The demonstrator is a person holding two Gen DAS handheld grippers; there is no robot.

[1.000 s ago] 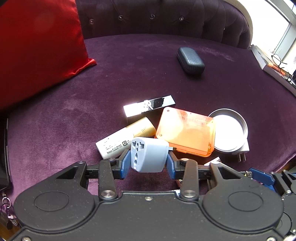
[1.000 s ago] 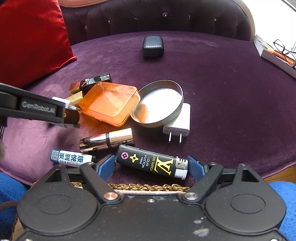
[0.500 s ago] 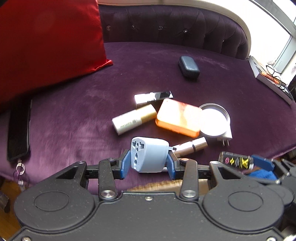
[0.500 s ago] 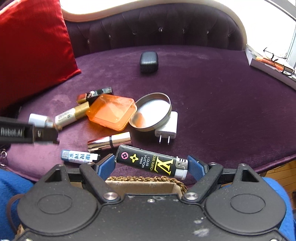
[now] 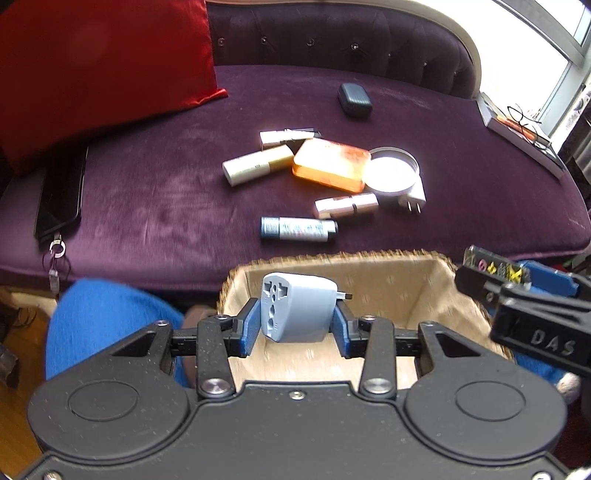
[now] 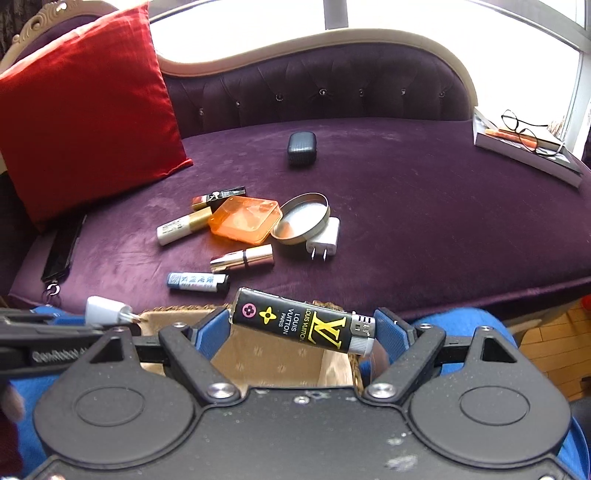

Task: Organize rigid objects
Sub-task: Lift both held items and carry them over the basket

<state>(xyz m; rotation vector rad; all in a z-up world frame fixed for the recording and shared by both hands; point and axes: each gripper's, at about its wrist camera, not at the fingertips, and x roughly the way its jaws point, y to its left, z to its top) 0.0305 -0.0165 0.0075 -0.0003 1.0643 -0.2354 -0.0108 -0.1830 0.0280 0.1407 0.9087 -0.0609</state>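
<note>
Over the lined basket [image 5: 369,288] at the near edge, my left claw [image 5: 294,325] clamps the grey travel adapter [image 5: 295,312], my right claw [image 6: 301,328] grips the black lighter [image 6: 301,325] endwise, other items far behind on the purple sofa [image 6: 406,206].

A red cushion [image 6: 85,110] leans against the tufted back of the purple velvet sofa [image 6: 424,192]. At its foot a black phone [image 5: 61,192] lies flat with a key ring [image 5: 56,247] at its near end. At the seat's far right edge, glasses [image 6: 524,127] rest on a book [image 6: 528,155] by the bright window [image 6: 424,14].
</note>
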